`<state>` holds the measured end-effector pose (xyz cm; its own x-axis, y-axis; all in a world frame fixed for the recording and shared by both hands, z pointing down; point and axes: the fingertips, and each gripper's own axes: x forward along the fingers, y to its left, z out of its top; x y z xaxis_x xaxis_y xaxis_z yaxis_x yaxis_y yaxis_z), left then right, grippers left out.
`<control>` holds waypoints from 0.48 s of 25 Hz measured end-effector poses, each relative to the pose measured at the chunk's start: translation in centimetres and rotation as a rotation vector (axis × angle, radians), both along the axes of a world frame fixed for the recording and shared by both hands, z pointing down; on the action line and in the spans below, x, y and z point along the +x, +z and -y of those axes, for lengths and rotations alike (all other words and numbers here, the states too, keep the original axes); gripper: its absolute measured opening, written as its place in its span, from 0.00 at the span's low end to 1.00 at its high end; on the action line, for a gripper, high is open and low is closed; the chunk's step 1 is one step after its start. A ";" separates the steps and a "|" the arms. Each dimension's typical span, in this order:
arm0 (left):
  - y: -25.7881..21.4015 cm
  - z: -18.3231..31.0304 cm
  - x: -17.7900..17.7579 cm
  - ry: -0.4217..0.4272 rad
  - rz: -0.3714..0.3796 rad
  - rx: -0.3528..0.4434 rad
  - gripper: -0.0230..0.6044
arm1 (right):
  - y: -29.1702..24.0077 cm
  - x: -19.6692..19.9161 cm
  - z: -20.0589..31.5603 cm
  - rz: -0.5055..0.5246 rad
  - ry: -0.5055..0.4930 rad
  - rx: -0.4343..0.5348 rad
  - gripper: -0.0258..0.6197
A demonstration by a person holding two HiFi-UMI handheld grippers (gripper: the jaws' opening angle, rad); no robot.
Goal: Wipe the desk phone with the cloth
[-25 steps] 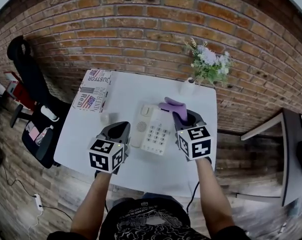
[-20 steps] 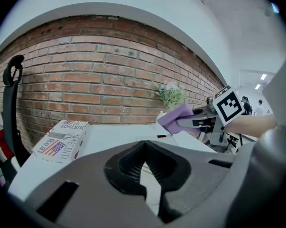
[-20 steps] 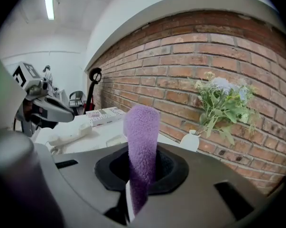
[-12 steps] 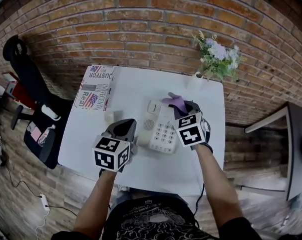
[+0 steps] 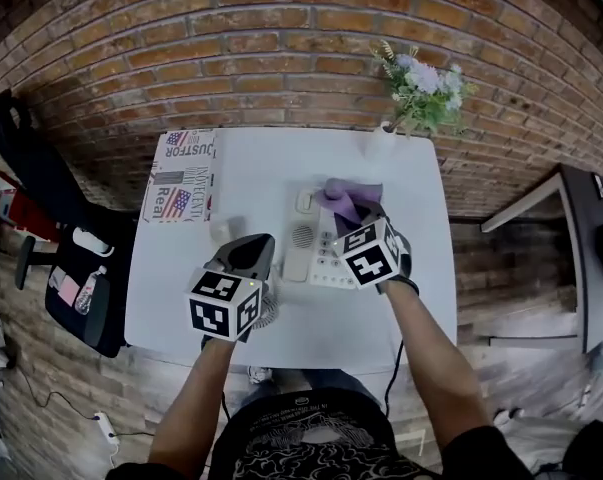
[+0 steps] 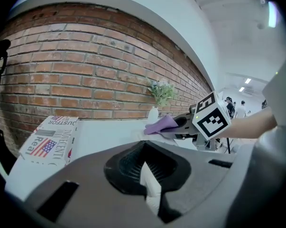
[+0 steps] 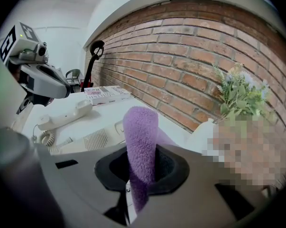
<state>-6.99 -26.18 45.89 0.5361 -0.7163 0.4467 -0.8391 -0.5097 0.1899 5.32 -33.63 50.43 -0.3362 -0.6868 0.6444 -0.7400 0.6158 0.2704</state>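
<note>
The white desk phone (image 5: 306, 240) lies mid-table with its cradle bare. Its handset (image 7: 64, 115) is off the base, and my left gripper (image 5: 251, 248) is shut on it at the phone's near left; a white piece of the handset (image 6: 150, 186) shows between the jaws. The coiled cord (image 5: 269, 313) hangs by that gripper. My right gripper (image 5: 359, 218) is shut on the purple cloth (image 5: 346, 198), which drapes over the phone's far right part. In the right gripper view the cloth (image 7: 140, 141) stands up out of the jaws above the phone base (image 7: 93, 139).
A printed cardboard box (image 5: 184, 176) lies at the table's far left. Flowers (image 5: 421, 83) in a white vase (image 5: 379, 143) stand at the far right corner. A small white object (image 5: 224, 230) sits left of the phone. A black chair (image 5: 36, 168) is off the table's left edge.
My right gripper has slid the cloth leftward and farther onto the phone's top end. The left gripper stays at the phone's near left with the handset.
</note>
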 end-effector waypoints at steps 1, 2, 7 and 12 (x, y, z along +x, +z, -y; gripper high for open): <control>0.0 -0.2 0.0 0.009 -0.003 0.000 0.04 | 0.2 -0.1 -0.4 0.001 0.003 -0.006 0.11; 0.1 -0.3 0.0 0.017 -0.006 -0.001 0.04 | 0.3 -0.3 -0.8 0.000 0.004 -0.012 0.11; 0.1 -1.2 -0.5 0.044 -0.020 -0.003 0.04 | 1.2 -0.9 -2.9 -0.006 0.019 -0.037 0.11; 0.2 -2.0 -1.0 0.069 -0.029 -0.006 0.04 | 1.5 -1.5 -4.6 -0.002 0.039 -0.051 0.11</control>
<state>-8.02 -24.17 46.11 0.5969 -0.6746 0.4343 -0.7962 -0.5646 0.2173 3.83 -29.07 51.94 -0.3089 -0.6655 0.6795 -0.7632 0.5997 0.2405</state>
